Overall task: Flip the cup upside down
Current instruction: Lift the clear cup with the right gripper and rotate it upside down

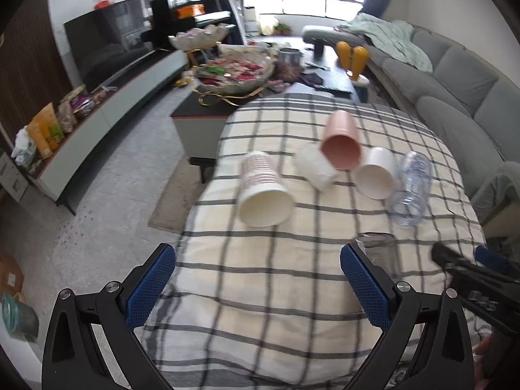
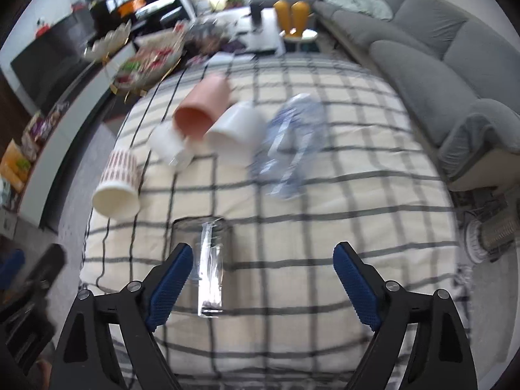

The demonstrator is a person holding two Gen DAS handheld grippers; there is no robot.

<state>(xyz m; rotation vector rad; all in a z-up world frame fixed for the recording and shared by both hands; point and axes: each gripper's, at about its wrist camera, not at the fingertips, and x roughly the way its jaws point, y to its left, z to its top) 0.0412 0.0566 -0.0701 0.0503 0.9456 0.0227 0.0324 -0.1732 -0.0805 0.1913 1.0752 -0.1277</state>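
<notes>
Several cups stand on a checked cloth point(image 1: 292, 286): a striped paper cup point(image 1: 263, 191) point(image 2: 118, 183), a small white cup point(image 1: 317, 169) point(image 2: 170, 146), a pink cup point(image 1: 341, 141) point(image 2: 203, 107), a white cup point(image 1: 377, 174) point(image 2: 235, 128) and a clear plastic cup point(image 1: 411, 188) point(image 2: 291, 143). A clear glass point(image 2: 203, 256) point(image 1: 377, 247) stands nearest, just ahead of my right gripper's left finger. My left gripper point(image 1: 256, 287) is open and empty, short of the paper cup. My right gripper point(image 2: 263, 286) is open and empty; it shows at the right edge of the left wrist view point(image 1: 471, 269).
A coffee table with snack bowls point(image 1: 237, 74) stands beyond the cloth. A grey sofa point(image 1: 455, 78) runs along the right. A TV cabinet point(image 1: 107, 97) lines the left wall. A heater point(image 2: 490, 230) sits on the floor at the right.
</notes>
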